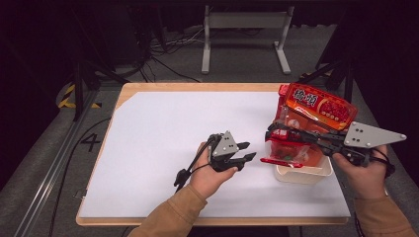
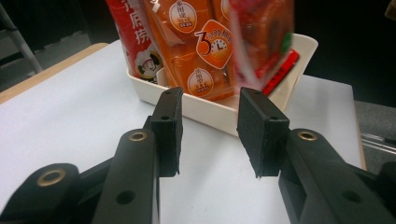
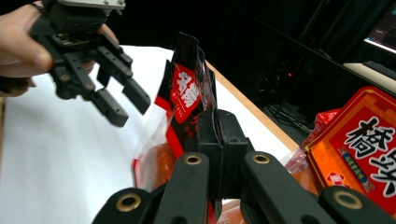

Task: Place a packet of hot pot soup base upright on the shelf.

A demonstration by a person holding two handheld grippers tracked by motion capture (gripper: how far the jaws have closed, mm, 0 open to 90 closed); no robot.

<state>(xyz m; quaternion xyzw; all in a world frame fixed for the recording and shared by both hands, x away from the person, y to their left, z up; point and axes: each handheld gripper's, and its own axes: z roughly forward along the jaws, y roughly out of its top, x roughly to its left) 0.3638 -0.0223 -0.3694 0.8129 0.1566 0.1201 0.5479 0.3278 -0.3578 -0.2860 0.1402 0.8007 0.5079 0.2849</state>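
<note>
Between the pads of our right gripper we have pinched the edge of a red snack packet; the jaws stand pressed together on its plastic. That packet hangs partly inside the cream tub, which sits near the right edge of the table, closer to its near right corner. A second, larger red packet leans out of the tub's far side. Just left of the tub, our left gripper points toward it with its jaws apart and nothing between them; the pads stand short of the tub's white wall. We see orange and red packets standing in the tub beyond those pads.
</note>
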